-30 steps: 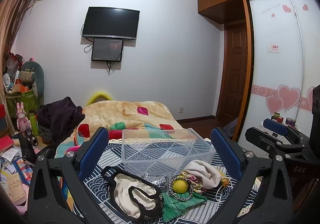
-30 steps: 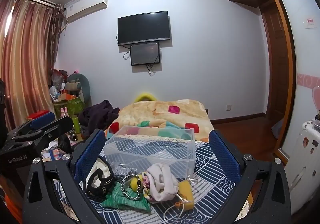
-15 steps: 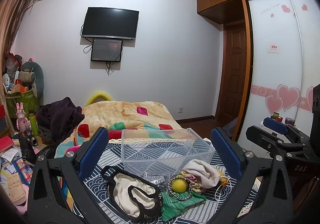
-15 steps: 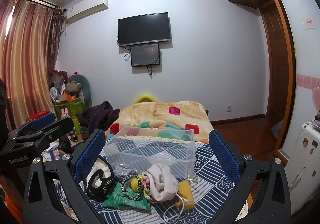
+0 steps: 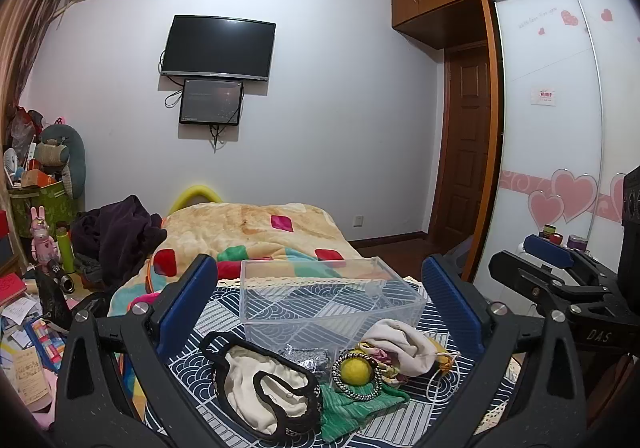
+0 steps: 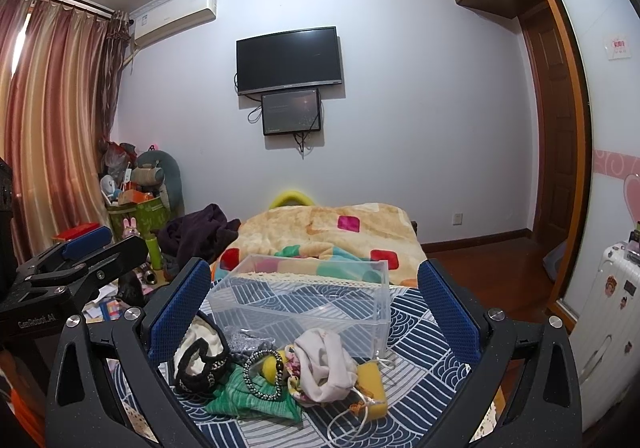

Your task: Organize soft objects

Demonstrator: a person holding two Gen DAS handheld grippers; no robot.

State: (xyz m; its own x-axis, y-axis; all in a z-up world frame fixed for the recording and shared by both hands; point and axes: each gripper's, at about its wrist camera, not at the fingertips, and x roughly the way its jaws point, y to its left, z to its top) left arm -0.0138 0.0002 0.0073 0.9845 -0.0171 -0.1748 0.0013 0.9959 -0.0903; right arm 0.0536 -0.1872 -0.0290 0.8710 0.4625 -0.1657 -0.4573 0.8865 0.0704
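Even, cool indoor light fills both views, its source out of frame, and soft shadows fall just under the wall television (image 5: 218, 47) and its hanging cables. Strong fisheye bending curves the ceiling moulding above the television and the wardrobe door (image 5: 548, 151) to its right, with black vignetting in the corners. Focus is sharp throughout, with a faint glare spot on the television's top edge.

Soft-object heap (image 5: 344, 376) before clear bin (image 5: 328, 300)
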